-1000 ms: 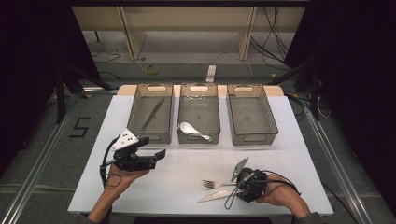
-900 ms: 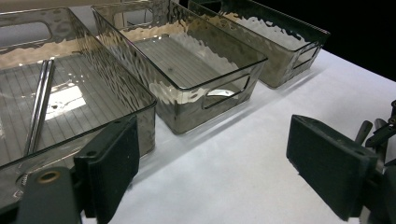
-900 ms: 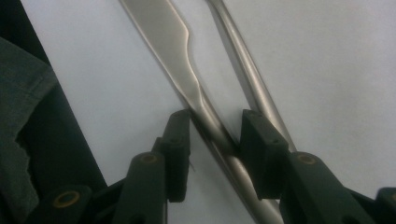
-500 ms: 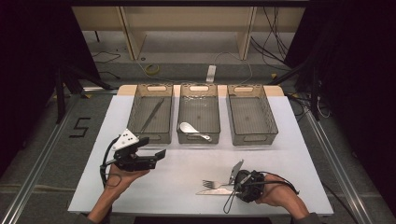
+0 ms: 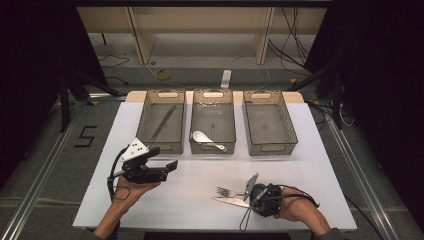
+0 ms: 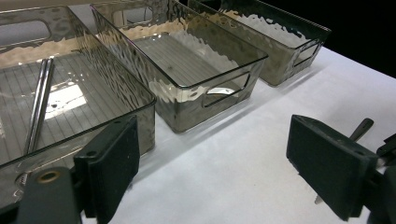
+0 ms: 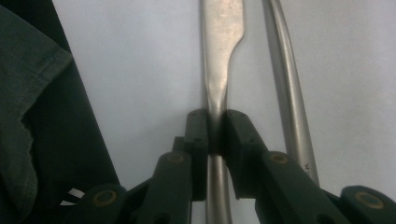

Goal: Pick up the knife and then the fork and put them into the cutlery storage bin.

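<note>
Right gripper [image 7: 215, 133] clamps knife [image 7: 219, 51] handle, near right of table | fork [image 7: 289, 88] just beside | left gripper [image 6: 219, 168] wide open, near left.

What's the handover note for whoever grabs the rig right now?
Right gripper: jaws shut on the knife at its handle; the knife lies flat on the white table cover.
Left gripper: open, empty, hovering in front of the left bin.
Fork lies beside the knife, not gripped.
Done: chopsticks in the left bin, spoon in the middle bin.
Left: knife and fork remain on the table; right bin holds nothing. Likely lift the knife next.
</note>
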`<state>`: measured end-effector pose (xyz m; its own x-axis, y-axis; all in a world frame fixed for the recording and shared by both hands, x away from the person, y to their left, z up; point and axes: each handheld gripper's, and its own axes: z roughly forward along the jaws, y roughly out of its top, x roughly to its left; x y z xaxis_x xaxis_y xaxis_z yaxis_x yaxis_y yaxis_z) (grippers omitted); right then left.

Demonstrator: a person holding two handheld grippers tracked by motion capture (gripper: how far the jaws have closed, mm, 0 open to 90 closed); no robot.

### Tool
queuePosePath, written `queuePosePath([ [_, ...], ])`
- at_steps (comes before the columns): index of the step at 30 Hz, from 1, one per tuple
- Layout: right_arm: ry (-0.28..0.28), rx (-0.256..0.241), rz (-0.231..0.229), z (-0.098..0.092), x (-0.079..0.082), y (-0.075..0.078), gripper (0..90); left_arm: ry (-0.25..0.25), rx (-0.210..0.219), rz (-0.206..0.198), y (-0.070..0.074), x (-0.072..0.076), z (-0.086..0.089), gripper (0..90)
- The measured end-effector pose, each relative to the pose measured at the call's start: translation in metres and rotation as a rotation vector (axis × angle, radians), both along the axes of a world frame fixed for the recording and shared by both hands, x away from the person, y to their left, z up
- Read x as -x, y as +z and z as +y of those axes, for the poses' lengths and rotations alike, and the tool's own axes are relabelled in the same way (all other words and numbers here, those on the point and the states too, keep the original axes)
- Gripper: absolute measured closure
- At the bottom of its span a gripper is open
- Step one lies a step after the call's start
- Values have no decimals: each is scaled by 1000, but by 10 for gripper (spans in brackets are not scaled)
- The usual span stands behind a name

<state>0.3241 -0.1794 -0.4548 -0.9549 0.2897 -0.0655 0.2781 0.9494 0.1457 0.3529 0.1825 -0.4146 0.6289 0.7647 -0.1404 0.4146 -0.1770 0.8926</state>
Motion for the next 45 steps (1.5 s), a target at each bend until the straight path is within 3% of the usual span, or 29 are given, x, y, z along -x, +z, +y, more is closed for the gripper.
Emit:
queuePosePath([
  [9,29,2,-18,0,0,0,806,0,-2,-1,0,0,0,170],
  [16,15,-17,-14,-1,0,1,807,-1,-1,-2,0,0,0,170],
  [22,7,-64,-7,-5,0,8,807,3,3,-3,0,0,0,170],
  [27,-36,-116,-46,-8,-1,14,808,6,3,-2,0,0,1,170],
  [31,-54,-161,-49,-13,-5,16,808,6,2,-3,0,0,1,170],
  [35,-92,-172,-45,-15,-6,17,808,7,3,-2,0,0,1,170],
  [36,-80,-174,-52,-16,-7,18,807,8,3,-2,0,0,1,170],
  [45,-149,-265,-48,-26,-15,24,808,10,5,-2,0,-1,1,170],
])
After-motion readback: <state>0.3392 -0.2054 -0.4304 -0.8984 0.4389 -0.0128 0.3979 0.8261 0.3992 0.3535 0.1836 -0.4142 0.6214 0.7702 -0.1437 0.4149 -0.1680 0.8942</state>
